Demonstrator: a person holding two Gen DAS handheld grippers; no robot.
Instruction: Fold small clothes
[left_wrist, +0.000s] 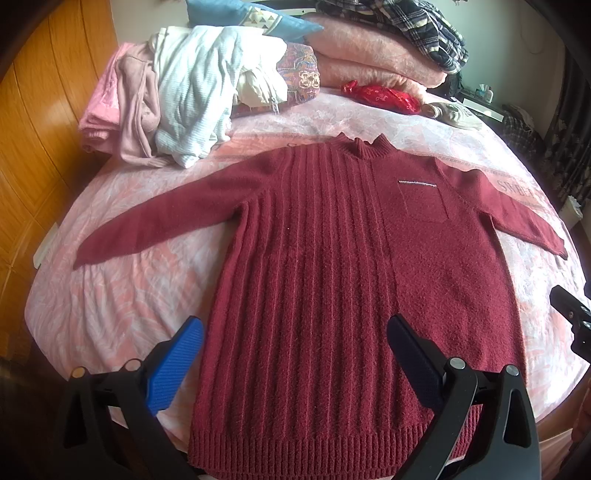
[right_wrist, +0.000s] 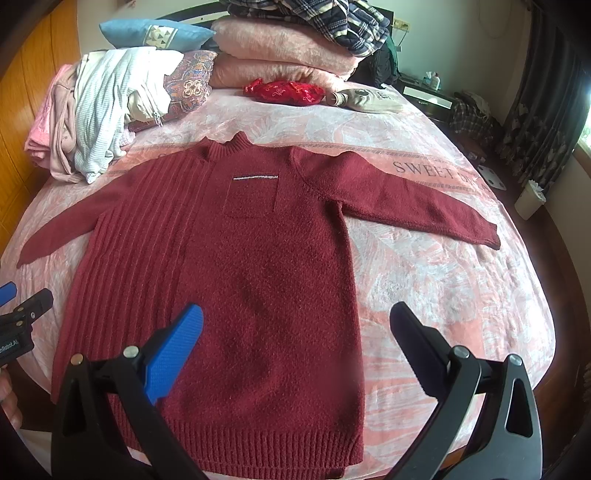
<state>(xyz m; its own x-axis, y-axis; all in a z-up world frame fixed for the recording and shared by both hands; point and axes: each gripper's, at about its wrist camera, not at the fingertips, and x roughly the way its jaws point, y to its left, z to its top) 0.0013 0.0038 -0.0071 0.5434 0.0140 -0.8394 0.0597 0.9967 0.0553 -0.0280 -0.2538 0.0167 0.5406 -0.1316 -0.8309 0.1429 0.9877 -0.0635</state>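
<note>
1. Clothes pile (left_wrist: 184, 99): heaped at the far left of the bed (left_wrist: 122, 302), well apart from your work.
2. Left sleeve (left_wrist: 159, 225): stretched flat, out toward the bed's left edge.
3. Left gripper (left_wrist: 295, 332): your fingers stand wide apart, holding nothing, above the sweater's lower left.
4. Sweater (right_wrist: 236, 266): dark red, face up, spread flat mid-bed, collar away from you, hem nearest, chest pocket (right_wrist: 251, 195) showing.
5. Right gripper (right_wrist: 295, 321): fingers likewise apart and empty, over the sweater's lower right edge.
6. Right sleeve (right_wrist: 413, 195): laid out toward the right.

Step in hand, as it appears: garment laid out, no fold begun. Your next move probably calls for pinching a sleeve cuff or side edge and carrying it inward across the body.
</note>
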